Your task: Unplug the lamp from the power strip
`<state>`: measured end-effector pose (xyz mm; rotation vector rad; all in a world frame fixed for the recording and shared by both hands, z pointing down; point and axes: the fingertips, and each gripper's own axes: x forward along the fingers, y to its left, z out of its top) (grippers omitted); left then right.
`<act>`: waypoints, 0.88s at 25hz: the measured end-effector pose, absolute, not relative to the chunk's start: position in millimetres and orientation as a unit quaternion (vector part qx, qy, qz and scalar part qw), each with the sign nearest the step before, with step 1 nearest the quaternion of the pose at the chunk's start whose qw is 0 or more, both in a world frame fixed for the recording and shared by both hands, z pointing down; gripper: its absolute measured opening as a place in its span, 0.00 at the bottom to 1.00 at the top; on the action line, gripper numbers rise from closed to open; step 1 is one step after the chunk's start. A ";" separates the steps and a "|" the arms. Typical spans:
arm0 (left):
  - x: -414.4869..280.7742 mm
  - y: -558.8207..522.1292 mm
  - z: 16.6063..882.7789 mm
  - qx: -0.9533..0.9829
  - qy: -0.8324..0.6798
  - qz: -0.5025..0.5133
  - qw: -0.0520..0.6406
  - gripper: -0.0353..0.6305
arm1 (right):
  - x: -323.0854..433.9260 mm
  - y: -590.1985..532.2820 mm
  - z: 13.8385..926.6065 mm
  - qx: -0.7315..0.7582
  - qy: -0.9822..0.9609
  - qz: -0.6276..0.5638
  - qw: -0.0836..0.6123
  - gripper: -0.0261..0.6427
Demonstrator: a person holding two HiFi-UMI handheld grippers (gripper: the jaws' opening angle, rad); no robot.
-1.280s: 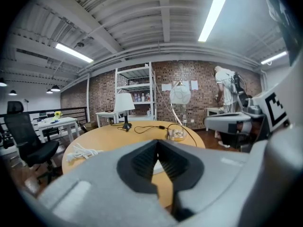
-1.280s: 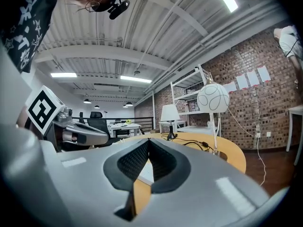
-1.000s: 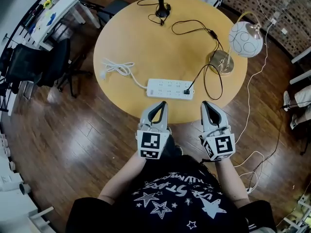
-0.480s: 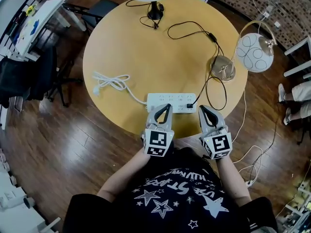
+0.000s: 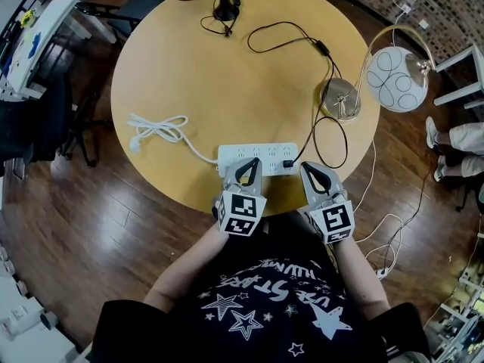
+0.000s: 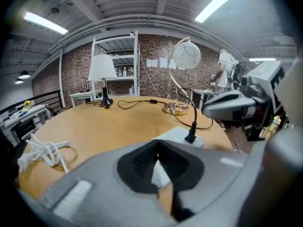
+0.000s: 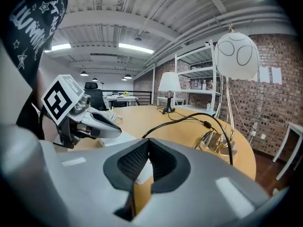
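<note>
On the round pale wooden table [image 5: 227,74], the white globe lamp with a brass base [image 5: 393,78] stands at 3 o'clock. The white power strip [image 5: 257,157] lies at 6 o'clock. Your left gripper [image 5: 243,165] and right gripper [image 5: 311,169] hover there, both closed and empty. I judge this the approach step. Next, open the right gripper around the black plug [image 5: 288,163] at the strip's 3 o'clock end. No brand is readable.

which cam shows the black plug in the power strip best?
Left gripper view: the plug stands clear and close on the strip. Head view shows it only as a small dark spot from above; right gripper view doesn't show it.
</note>
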<state>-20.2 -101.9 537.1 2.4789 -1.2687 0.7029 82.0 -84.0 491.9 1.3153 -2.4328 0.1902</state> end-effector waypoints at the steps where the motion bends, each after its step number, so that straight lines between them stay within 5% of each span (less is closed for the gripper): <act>1: -18.5 -101.9 538.7 0.854 -0.436 0.250 0.135 0.06 | 80.1 -83.7 493.3 0.457 -0.867 0.070 0.185 0.05; 22: -15.7 -100.8 561.2 0.796 -0.483 0.318 0.180 0.06 | 58.3 -80.4 515.5 0.289 -0.933 0.083 0.198 0.08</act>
